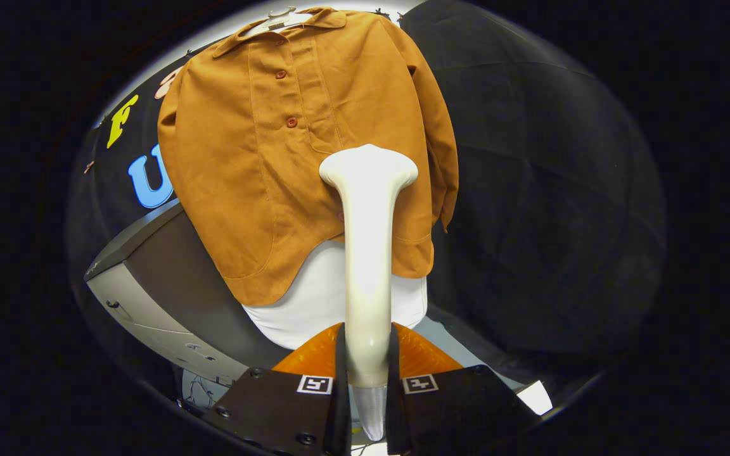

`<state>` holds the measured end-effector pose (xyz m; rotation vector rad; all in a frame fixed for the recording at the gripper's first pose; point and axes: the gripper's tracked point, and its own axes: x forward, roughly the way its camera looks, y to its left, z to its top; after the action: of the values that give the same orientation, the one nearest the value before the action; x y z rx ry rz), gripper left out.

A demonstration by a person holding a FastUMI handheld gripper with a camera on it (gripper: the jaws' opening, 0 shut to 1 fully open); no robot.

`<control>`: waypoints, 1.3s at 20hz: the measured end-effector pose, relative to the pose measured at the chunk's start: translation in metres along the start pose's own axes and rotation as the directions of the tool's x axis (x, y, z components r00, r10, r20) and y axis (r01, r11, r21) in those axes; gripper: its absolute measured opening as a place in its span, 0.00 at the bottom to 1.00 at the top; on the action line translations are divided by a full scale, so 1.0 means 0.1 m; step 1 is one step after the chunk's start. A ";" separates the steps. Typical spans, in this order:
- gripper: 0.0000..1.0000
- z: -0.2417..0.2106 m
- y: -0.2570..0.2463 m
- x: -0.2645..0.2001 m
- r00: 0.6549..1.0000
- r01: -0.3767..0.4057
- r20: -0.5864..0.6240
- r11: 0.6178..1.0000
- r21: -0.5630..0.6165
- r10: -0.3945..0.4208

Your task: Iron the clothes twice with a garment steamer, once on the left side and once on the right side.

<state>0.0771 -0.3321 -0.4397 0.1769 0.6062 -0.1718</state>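
black cloth (pixel 542 190) hangs as the booth's wall behind everything, and a grey slanted panel (pixel 149 285) with a dark top face leans in low at one side. in front of the cloth an orange-brown shirt (pixel 263 158) hangs on a pale hanger (pixel 274 19), collar up, its small buttons (pixel 291 122) running down the placket. a white garment (pixel 314 297) shows under the shirt's curved hem. the gripper (pixel 368 386) has its jaws pinching the garment steamer (pixel 368 253): both black fingers (pixel 295 405) press against the sides of the white handle near its ribbed grey base, and each finger carries a small square marker. the handle rises straight ahead from between them and widens into a flat head, which lies against the shirt's front just to one side of the button line, below the lower button; whether it truly touches the fabric i cannot tell. orange parts of the gripper body flank the handle just beyond the fingers.
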 end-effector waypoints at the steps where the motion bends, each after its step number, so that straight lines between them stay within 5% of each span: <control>1: 0.25 -0.07 0.00 -0.05 1.000 0.005 -0.016 1.000 0.001 -0.005; 9: 0.25 -0.06 0.28 -0.61 1.000 -0.012 0.012 1.000 -0.021 0.012; 26: 0.25 2.10 1.70 -1.53 0.907 -0.093 0.399 0.988 -0.120 0.133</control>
<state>0.1048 -0.1952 -0.1626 0.0758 0.1869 -0.0617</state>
